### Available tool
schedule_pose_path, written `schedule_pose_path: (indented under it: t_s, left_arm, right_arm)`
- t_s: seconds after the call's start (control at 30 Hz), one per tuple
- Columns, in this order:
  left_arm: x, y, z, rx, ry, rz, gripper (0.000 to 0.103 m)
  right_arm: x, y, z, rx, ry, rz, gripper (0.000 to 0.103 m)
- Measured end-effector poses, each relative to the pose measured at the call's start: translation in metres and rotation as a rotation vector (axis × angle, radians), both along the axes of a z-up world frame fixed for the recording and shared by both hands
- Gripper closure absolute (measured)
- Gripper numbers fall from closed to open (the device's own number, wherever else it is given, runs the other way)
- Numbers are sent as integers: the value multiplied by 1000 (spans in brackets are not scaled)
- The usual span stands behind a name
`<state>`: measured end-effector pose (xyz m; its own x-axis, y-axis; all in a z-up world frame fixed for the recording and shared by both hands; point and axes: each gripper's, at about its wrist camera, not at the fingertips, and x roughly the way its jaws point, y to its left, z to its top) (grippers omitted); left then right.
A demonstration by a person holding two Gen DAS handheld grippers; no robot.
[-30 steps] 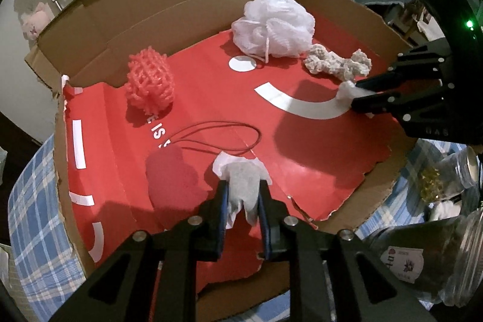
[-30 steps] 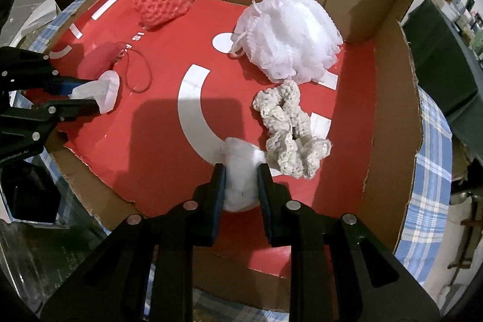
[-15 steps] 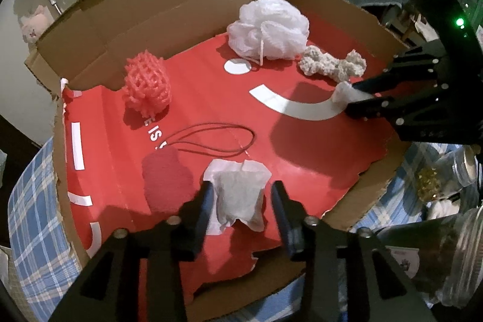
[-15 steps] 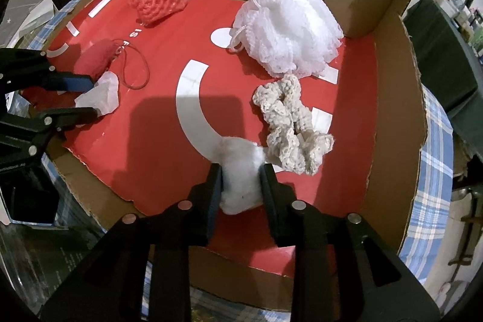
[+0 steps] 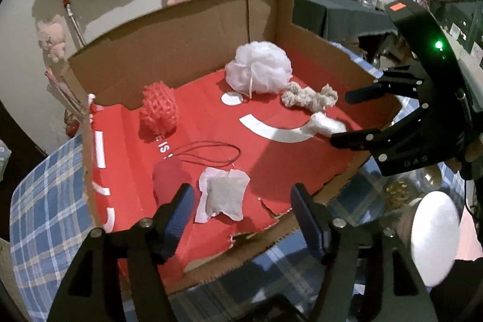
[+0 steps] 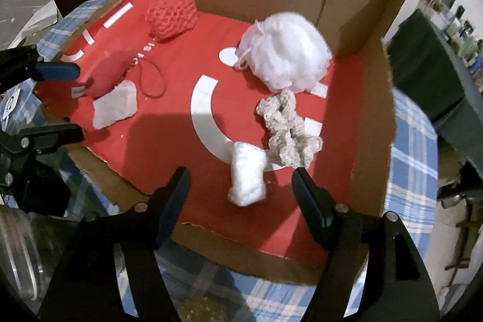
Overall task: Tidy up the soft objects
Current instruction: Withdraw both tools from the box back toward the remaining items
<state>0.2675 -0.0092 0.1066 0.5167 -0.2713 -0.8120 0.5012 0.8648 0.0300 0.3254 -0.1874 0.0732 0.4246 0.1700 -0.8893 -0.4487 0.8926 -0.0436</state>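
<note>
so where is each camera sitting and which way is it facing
Left wrist: on the left hand-held gripper, looking down over its opening jaws at the white sachet on the cardboard box's floor; the right hand-held gripper shows at right.
Right wrist: on the right hand-held gripper, looking down over its opening jaws at the cotton wad; the left gripper's fingers show at left.
Shared: box, white bath pouf, red mesh ball.

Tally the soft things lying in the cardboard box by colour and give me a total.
Red: 2, the mesh puff and the drawstring pouch.
White: 3, the bath pouf, the cotton wad and the flat sachet.
Beige: 1, the crocheted scrunchie.
Total: 6
</note>
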Motion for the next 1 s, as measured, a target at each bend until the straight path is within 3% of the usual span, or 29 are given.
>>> schedule_pose_path:
  t_s: [0.47, 0.53, 0.77, 0.83, 1.0]
  left_arm:
    - [-63, 23, 63, -152, -199, 136, 8]
    - [-77, 25, 71, -172, -233, 146, 5]
    - [-127, 30, 90, -245, -342, 182, 0]
    - [-140, 31, 92, -258, -364, 191, 0]
    - [-174, 31, 91, -295, -410, 202, 0]
  right_arm:
    - [-61, -7, 68, 45, -174, -61, 33]
    - [-75, -9, 80, 62, -209, -65, 29]
    - [-133, -14, 117, 136, -349, -80, 24]
    - [-150, -16, 124, 156, -385, -82, 16]
    - [-193, -21, 129, 182, -471, -105, 16]
